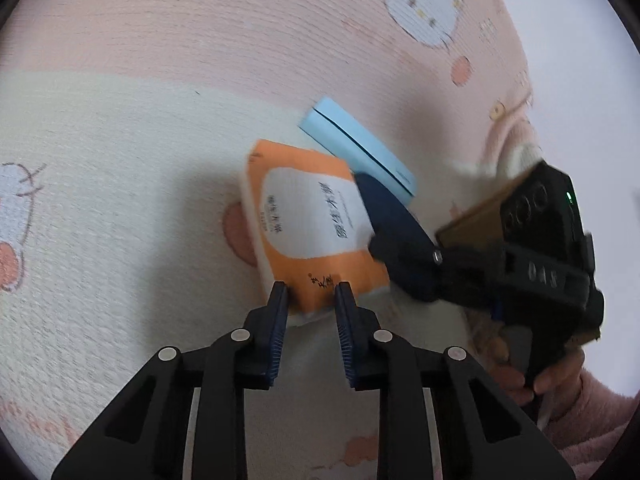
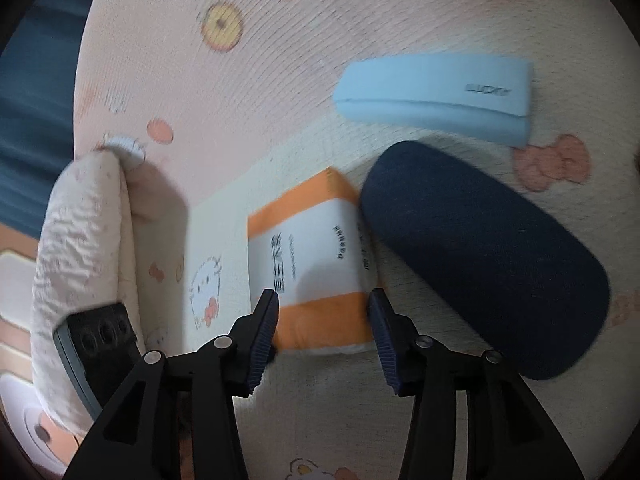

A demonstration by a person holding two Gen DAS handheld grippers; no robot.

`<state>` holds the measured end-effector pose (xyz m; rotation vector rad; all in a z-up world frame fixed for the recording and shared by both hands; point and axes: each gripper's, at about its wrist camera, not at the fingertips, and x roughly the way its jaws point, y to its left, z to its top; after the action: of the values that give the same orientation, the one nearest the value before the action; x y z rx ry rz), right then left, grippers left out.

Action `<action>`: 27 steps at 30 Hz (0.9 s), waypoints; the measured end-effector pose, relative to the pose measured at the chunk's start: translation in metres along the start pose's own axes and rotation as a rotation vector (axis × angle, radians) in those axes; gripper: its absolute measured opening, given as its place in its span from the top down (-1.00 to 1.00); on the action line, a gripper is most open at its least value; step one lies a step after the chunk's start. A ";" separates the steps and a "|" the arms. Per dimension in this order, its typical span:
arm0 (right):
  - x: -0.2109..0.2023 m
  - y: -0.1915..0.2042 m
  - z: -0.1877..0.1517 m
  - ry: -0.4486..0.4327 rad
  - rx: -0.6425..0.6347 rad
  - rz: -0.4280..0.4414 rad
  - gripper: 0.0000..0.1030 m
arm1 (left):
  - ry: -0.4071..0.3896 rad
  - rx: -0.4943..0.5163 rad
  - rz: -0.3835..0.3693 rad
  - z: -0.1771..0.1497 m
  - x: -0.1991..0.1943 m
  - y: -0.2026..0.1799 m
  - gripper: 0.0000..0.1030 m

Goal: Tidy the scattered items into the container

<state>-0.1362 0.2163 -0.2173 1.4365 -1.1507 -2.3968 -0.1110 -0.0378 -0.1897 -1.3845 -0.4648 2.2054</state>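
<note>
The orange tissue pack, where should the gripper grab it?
Grip the orange tissue pack across its two long sides at the near end, coming from above. The right gripper is open around that end; the dark blue case crowds one side.

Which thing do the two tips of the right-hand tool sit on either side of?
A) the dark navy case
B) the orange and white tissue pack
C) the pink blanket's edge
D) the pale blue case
B: in the right wrist view the right tool straddles the orange and white tissue pack, with the dark navy case off to one side.
</note>
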 end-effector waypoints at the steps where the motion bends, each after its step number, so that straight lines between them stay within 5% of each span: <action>1: -0.002 -0.003 0.000 -0.007 0.012 -0.001 0.04 | 0.011 0.007 -0.012 -0.002 0.002 -0.003 0.49; 11: -0.033 -0.023 -0.012 -0.062 0.069 -0.037 -0.04 | 0.075 0.048 -0.068 -0.011 0.023 -0.028 0.49; 18: -0.041 -0.033 -0.022 -0.073 0.120 -0.040 -0.05 | 0.039 0.070 0.022 -0.016 0.014 -0.037 0.46; 22: -0.039 -0.031 -0.022 -0.072 0.134 -0.044 -0.11 | -0.027 0.089 0.116 -0.011 -0.008 -0.031 -0.03; 27: -0.033 -0.022 -0.021 -0.078 0.108 -0.077 -0.19 | -0.079 0.091 0.152 0.020 -0.015 -0.014 -0.05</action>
<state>-0.0960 0.2352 -0.2136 1.4559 -1.2841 -2.4989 -0.1206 -0.0355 -0.1628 -1.3283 -0.2911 2.3791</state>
